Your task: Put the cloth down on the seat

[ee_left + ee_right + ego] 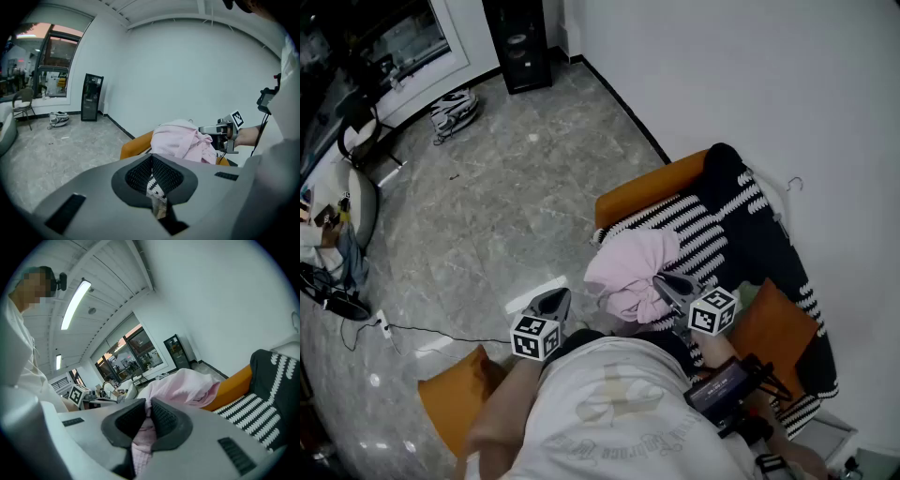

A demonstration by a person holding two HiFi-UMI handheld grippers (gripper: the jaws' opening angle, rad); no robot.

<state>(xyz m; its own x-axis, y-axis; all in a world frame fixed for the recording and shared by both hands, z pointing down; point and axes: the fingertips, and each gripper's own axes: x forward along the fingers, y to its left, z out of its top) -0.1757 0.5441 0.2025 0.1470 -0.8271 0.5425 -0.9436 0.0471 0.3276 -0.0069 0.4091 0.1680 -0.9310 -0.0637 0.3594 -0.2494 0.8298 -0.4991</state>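
My right gripper [664, 285] is shut on a bunched pink cloth [630, 266] and holds it above the near end of an orange sofa [647, 183]. A black-and-white striped blanket [722, 225] covers the sofa's seat. In the right gripper view the pink cloth [187, 385] runs between the pads of the right gripper [147, 411]. My left gripper [555, 298] is over the floor just left of the sofa, its jaws closed on nothing. The left gripper view shows the left gripper [151, 161], with the pink cloth [180, 140] and the right gripper [220, 131] beyond.
An orange cushion [773, 328] rests on the sofa to the right. Another orange cushion [455, 394] lies on the grey tiled floor by my left side. A cable [422, 330] crosses the floor. A black cabinet [517, 42] and a chair [361, 141] stand further off.
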